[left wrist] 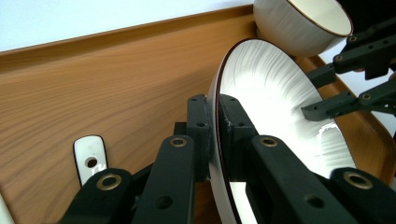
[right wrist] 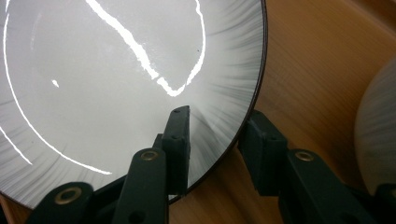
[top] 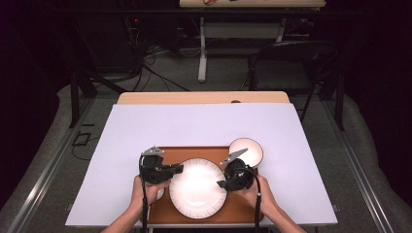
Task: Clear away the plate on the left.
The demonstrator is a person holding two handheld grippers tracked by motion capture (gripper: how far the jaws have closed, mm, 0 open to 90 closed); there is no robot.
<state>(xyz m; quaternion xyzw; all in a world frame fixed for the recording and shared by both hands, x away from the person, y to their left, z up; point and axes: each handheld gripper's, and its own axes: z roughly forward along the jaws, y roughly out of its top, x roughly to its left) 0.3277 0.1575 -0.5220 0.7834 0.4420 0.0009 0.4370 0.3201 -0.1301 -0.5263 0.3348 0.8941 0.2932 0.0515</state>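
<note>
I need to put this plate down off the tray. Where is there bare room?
The white table cover is bare beyond the tray, and down its left and right sides. The tray is crowded: the plate, pinched by the left hand-held gripper and straddled by the right hand-held gripper, and the bowl.

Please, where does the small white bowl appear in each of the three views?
High view: the bowl stands on the wooden tray, at its far right corner.
Left gripper view: top right, just past the plate.
Right gripper view: the blurred pale curve at the right edge.
Shared landmark: the plate's dark rim.
</note>
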